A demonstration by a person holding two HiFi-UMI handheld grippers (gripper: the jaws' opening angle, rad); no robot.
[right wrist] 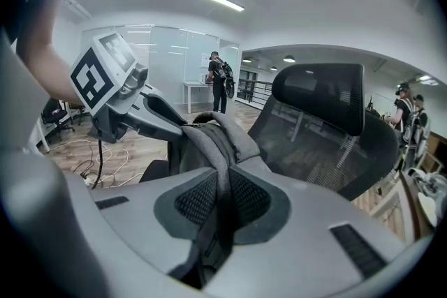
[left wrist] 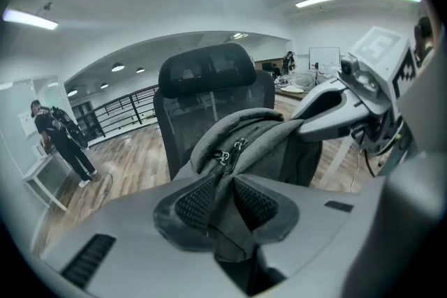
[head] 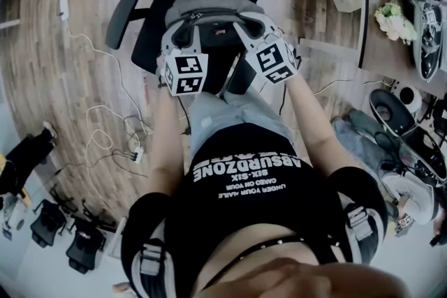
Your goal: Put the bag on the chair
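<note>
A grey backpack [head: 209, 10] hangs between both grippers just over the seat of a black mesh office chair [head: 145, 45]. In the head view my left gripper [head: 180, 33] grips the bag's left top edge and my right gripper [head: 246, 30] grips its right top edge. In the left gripper view the left gripper [left wrist: 225, 197] is shut on a fold of bag [left wrist: 241, 139] fabric beside the zipper, with the chair back [left wrist: 209, 77] behind. In the right gripper view the right gripper [right wrist: 223, 200] is shut on a grey strap of the bag [right wrist: 213, 139], next to the chair back [right wrist: 325, 105].
White cables [head: 105, 125] and a power strip [head: 136, 153] lie on the wood floor at left. A desk [head: 391, 3] with flowers and gear stands at right. Folded black items [head: 49, 220] sit at lower left. People stand far off [left wrist: 63, 136] [right wrist: 222, 80].
</note>
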